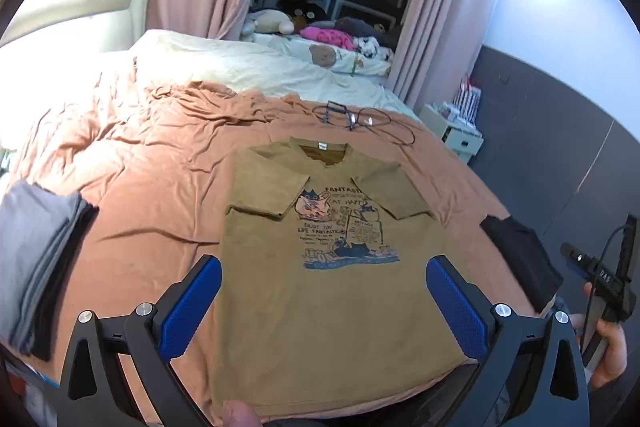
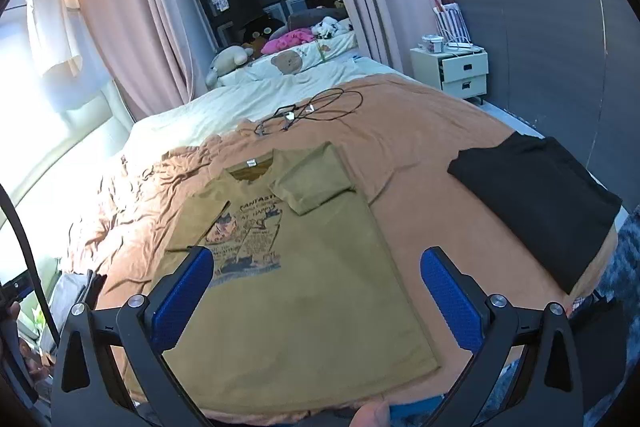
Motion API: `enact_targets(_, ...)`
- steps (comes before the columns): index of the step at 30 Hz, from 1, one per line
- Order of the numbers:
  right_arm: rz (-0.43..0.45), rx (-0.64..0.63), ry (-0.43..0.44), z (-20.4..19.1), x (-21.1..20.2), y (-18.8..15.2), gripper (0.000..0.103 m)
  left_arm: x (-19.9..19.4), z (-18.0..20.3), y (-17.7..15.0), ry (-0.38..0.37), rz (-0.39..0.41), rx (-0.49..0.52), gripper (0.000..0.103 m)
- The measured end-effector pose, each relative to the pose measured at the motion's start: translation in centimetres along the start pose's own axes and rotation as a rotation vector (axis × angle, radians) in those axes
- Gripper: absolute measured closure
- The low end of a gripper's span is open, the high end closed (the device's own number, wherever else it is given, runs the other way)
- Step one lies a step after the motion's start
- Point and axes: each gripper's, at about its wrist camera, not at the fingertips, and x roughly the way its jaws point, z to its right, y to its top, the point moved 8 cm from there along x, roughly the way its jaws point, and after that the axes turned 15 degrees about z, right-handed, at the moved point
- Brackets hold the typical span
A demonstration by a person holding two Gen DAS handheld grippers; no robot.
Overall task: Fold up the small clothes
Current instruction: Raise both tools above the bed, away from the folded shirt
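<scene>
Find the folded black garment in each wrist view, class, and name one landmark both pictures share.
Left wrist view: the folded black garment lies at the right edge of the bed, right of the tan T-shirt.
Right wrist view: folded black garment at upper right, on the orange sheet.
Shared landmark: the tangled black cable beyond the shirt's collar.
</scene>
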Motion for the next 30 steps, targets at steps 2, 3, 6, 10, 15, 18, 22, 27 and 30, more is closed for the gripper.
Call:
enact_targets(2,-0.012,0.006,0.012,0.2,-0.2,0.0,0.0,-0.7,-0.9,-0.3,0.012,0.02,-0.024,0.0)
enact_targets(3,-0.019,0.0,0.005,0.6,-0.2,-0.4,0.0,-1.0,-1.6,-0.6,0.016,0.026,-0.045,0.0)
enact_targets(6,-0.028,-0.018,0.002,1.3,-0.6,-0.8,0.0,-1.9,-3.4,-1.4,0.035,0.042,-0.084,0.0)
enact_targets(10,-0.049,-0.029,0.013,1.8,-0.7,-1.4,0.0,-2.6,-5.6,-3.1,0.073,0.024,-0.113,0.0)
enact_targets(15,-0.093,0.024,0.066,2.5,-0.9,-2.5,0.0,-3.4,-7.3,-5.0,0.076,0.027,-0.141,0.0)
enact_targets(18,-0.083,0.058,0.081,3.5,-1.1,-2.8,0.0,-3.9,-7.9,-6.2,0.08,0.022,-0.12,0.0)
enact_targets(22,-0.065,0.055,0.076,4.6,-1.6,-3.3,0.0,-4.4,-8.2,-7.4,0.111,0.022,-0.05,0.0)
enact_targets(27,-0.078,0.009,0.078,4.9,-1.7,-4.6,0.0,-4.4,-8.7,-9.7,0.139,-0.024,-0.023,0.0)
enact_targets(30,-0.08,0.027,0.083,5.4,-1.5,-5.0,0.0,-4.3,-9.1,-11.3,0.131,-0.049,-0.061,0.0)
